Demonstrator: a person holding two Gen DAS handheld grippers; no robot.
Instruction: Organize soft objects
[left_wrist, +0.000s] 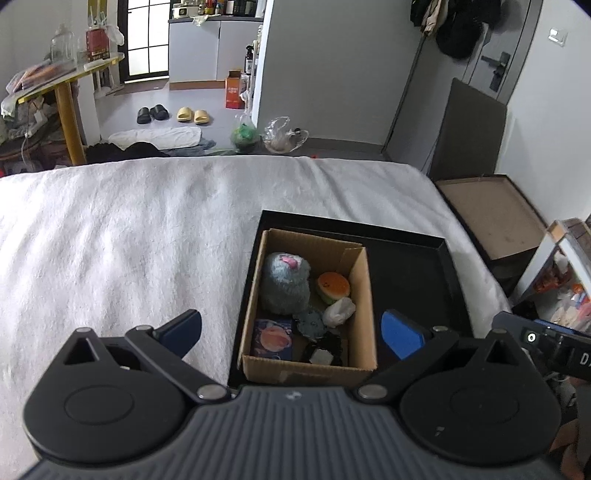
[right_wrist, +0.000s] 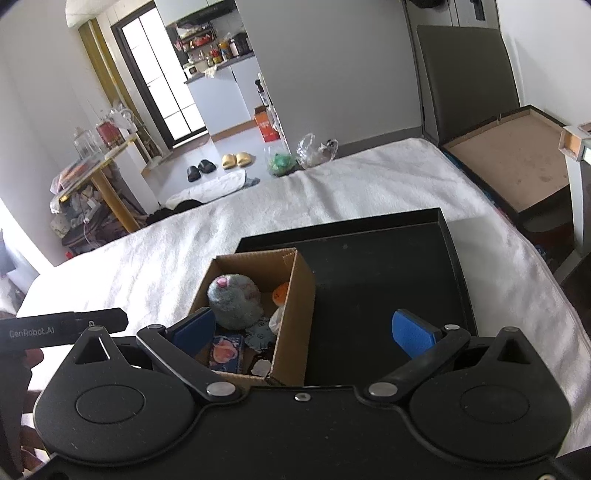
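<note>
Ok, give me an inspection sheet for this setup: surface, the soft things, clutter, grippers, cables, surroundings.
Surface: white blanket under a black tray.
Job's things: cardboard box in the tray's left part holds a grey plush, an orange squishy, a white soft lump and a pink-printed pouch.
Clutter: small dark items at the box's near end, unclear.
Grippers: left gripper and right gripper open, empty.
Cables: nothing seen.
Surroundings: slippers, plastic bags, yellow-legged table.
</note>
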